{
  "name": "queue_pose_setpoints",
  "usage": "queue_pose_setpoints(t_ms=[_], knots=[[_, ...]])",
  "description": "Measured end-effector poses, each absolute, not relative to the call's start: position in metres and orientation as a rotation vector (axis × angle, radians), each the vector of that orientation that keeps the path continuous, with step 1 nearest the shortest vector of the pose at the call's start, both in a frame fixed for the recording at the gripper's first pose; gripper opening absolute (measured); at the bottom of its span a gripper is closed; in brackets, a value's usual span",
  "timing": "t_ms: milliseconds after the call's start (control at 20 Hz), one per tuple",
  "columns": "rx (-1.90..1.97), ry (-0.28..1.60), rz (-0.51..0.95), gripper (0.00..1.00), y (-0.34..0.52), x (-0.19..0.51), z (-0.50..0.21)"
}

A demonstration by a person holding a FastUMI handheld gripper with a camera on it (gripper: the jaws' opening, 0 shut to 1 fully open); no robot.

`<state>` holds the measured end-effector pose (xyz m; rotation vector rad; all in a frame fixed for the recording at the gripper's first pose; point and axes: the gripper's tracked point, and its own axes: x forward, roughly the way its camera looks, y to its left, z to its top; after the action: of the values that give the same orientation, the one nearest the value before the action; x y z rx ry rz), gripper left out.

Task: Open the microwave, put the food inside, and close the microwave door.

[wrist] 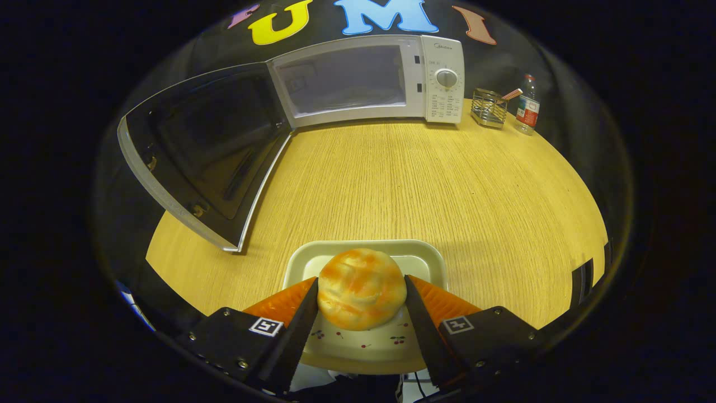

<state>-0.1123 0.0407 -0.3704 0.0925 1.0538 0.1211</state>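
The gripper (361, 291) has both fingers pressed against the bun (361, 289), narrowed to its width over the tray (363, 246) — a hold for carrying; beyond, the microwave (366, 78) waits, its door (201, 151) swung wide to receive it.

A wooden table (425, 184) with a pale, straight grain spreads out ahead of the tongs, warmly lit, with a soft shadow band lying across it just beyond them. Far ahead and to the right, near the table's back edge, a wire holder (489, 107) stands just beside a plastic bottle (527, 106). Black cloth walls the booth behind.
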Motion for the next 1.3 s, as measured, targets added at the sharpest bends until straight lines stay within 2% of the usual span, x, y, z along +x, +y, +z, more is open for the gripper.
queue_pose_setpoints(t_ms=[50, 100, 400, 850, 1300], knots=[[0.098, 1.049, 0.126, 0.88, 0.040, -0.110, -0.369], [0.101, 1.042, 0.133, 0.83, 0.041, -0.109, -0.366], [0.152, 0.949, 0.164, 0.82, 0.050, -0.080, -0.333], [0.293, 0.775, 0.189, 0.82, 0.057, 0.000, -0.269], [0.362, 0.679, 0.240, 0.82, 0.083, 0.069, -0.248]])
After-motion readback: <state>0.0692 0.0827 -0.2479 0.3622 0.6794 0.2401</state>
